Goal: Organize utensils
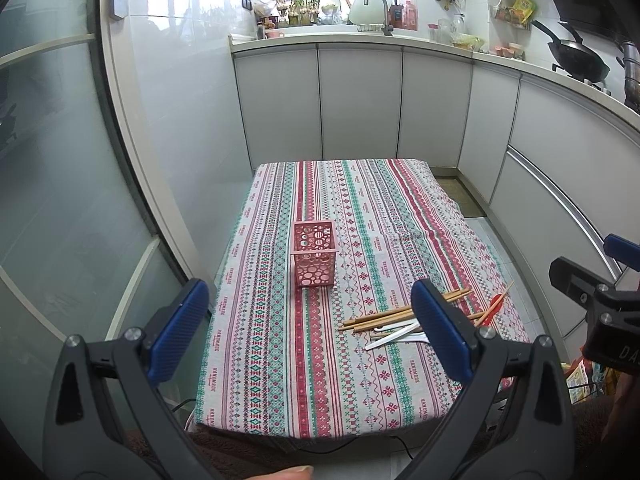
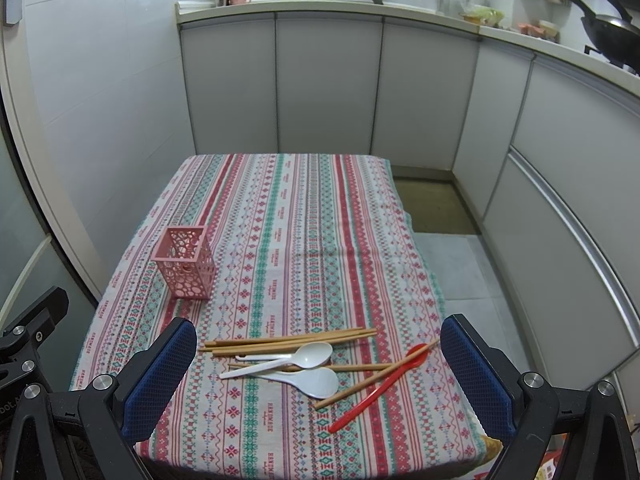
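I have both grippers raised over the near edge of the table, and neither one grips anything. My left gripper (image 1: 310, 330) has its blue-padded fingers (image 1: 180, 332) spread wide apart over the patterned tablecloth (image 1: 280, 360). My right gripper (image 2: 318, 376) is likewise released, its pads (image 2: 160, 384) flanking the utensil pile from above without touching it.

The pink perforated holder (image 1: 314, 254) stands upright on the cloth, straight ahead of my left gripper and beyond its fingertips. From my right gripper it sits forward and off to the left (image 2: 186, 264), well apart from the utensils.

The utensils lie loose on the cloth directly ahead of and between my right gripper's fingers. A bundle of wooden chopsticks (image 2: 292, 342) lies crosswise, farthest from me. Just nearer are two white spoons (image 2: 308, 364), their bowls pointing right, with another chopstick running under them. A red spoon (image 2: 380, 388) lies diagonally by my right finger, with a single chopstick (image 2: 376, 378) angled just beside it.

From my left gripper, the same pile (image 1: 384, 320) lies to the right, partly hidden behind its right finger (image 1: 440, 328). My right gripper's body shows at that view's right edge (image 1: 592, 300).
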{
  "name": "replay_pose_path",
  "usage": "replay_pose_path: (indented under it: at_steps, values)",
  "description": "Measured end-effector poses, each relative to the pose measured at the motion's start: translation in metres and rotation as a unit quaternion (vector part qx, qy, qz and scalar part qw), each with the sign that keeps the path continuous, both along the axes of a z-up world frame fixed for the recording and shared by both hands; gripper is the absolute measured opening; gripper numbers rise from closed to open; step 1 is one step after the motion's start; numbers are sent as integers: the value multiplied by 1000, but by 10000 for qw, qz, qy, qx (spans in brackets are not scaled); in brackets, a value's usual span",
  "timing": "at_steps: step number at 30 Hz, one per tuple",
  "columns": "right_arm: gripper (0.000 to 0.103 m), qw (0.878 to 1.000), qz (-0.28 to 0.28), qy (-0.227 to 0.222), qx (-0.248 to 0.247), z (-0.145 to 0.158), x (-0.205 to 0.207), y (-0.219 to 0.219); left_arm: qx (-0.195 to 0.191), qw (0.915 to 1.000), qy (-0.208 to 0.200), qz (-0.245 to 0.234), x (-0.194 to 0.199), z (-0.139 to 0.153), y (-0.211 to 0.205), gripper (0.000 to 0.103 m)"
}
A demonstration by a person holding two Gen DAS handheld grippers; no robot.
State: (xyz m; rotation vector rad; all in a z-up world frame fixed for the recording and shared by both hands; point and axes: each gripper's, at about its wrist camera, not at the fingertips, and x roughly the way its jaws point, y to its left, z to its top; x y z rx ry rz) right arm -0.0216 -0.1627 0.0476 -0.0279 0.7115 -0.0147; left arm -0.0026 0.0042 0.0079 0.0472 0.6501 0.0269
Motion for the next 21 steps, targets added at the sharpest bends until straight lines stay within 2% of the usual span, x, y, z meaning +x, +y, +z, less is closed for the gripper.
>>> replay_pose_path:
  at_steps: [21]
  values:
    - [100, 10000, -6, -88, -19, 2, 0, 1, 5, 10000, -37, 17, 0, 0, -1, 101]
